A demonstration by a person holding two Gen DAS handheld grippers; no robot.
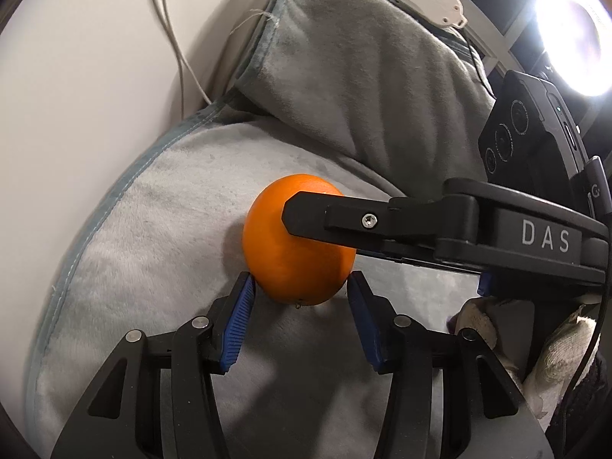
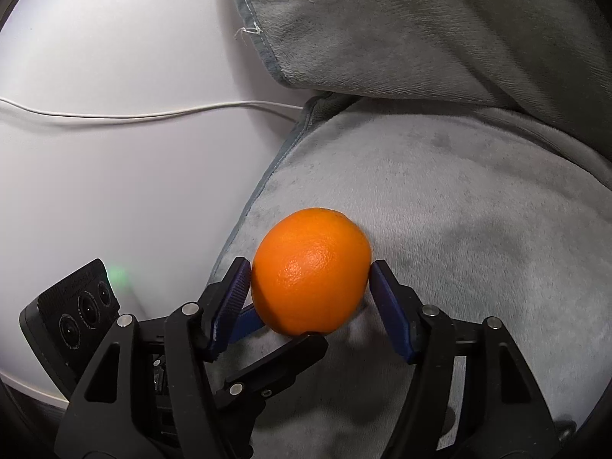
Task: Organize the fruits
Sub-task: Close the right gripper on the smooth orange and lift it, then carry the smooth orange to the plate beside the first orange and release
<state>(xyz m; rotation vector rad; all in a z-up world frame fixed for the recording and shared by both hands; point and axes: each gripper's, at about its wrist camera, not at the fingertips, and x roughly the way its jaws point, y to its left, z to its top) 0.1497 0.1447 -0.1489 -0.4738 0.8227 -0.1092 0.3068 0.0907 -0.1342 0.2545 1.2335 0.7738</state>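
An orange (image 1: 294, 252) lies on a grey plush cushion (image 1: 153, 237). My left gripper (image 1: 300, 287) has its blue pads on both sides of the orange's near end, touching it. My right gripper reaches in from the right in the left wrist view, one black finger (image 1: 344, 218) across the orange. In the right wrist view the orange (image 2: 311, 271) sits between the right gripper's (image 2: 310, 273) blue pads, which press both its sides. The left gripper's finger (image 2: 283, 359) shows below the orange.
A second grey cushion (image 1: 355, 61) leans behind the first. A white surface (image 2: 95, 172) with a white cable (image 2: 153, 113) lies to the left. A bright lamp (image 1: 573, 34) glares at the upper right. A gloved hand (image 1: 550, 359) holds the right gripper.
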